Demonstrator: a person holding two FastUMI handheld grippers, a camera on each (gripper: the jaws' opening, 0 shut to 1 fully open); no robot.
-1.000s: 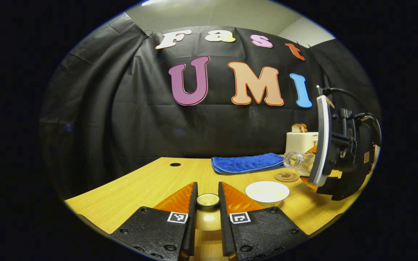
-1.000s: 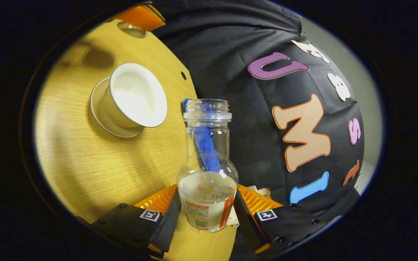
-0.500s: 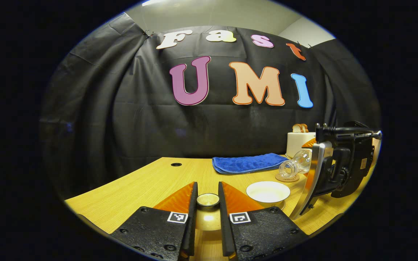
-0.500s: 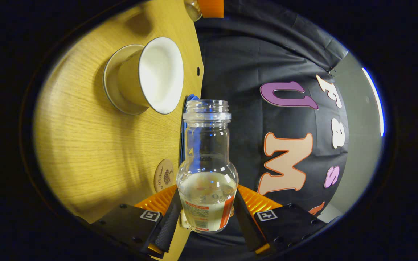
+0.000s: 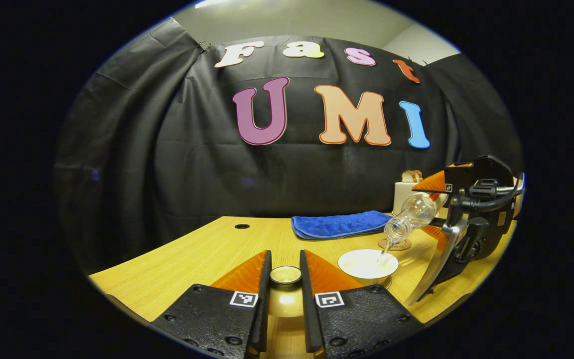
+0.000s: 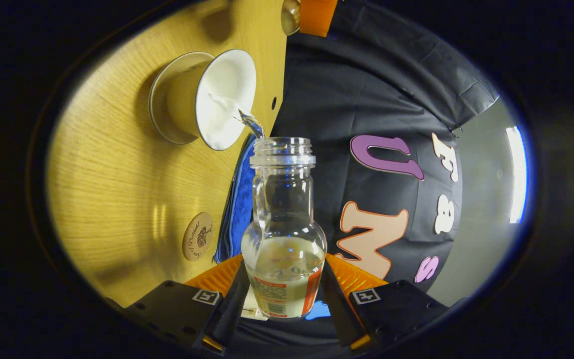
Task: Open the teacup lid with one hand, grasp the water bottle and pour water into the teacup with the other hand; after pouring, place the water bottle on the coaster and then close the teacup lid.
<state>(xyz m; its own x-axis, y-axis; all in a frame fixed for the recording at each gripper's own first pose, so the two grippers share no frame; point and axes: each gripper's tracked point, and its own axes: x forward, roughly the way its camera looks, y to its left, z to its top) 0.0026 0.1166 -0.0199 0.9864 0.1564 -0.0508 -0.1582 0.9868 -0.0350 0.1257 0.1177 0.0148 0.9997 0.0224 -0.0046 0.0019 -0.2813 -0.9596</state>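
Between your right gripper [image 6: 283, 299]'s fingers sits the water bottle [image 6: 284, 234], clamped on both sides at its labelled lower body. You have it tipped well past level, neck pointing away from the gripper, so a thin stream leaves the open mouth and lands inside the teacup [image 6: 212, 99] ahead and to the left of the fingertips. Holding low on the body keeps the neck clear of the fingers, presumably for a clean pour. Bottle: clear ribbed-neck plastic or glass (cannot tell which), bulbous shoulder, some water left inside. Teacup: smooth white flared bowl, glossy, standing on a saucer of the same ware on the pale wood-grain table [image 6: 117, 189].

Your left gripper [image 5: 285, 294] is clenched on the teacup lid [image 5: 285, 275], its small round knob pinched between the orange-backed fingers. The lid is held low and off to the left of the cup, likely to stay clear of the stream yet close for re-covering.

Beyond the cup, from the left gripper view, lies the coaster [image 5: 395, 244], a flat brown disc with a printed mark, just under the tilted bottle. A blue towel [image 5: 339, 224], soft and nubbly, lies folded further back.

Judgement: pouring is under way; the bottle's move to the coaster and the lid's return are not yet done.
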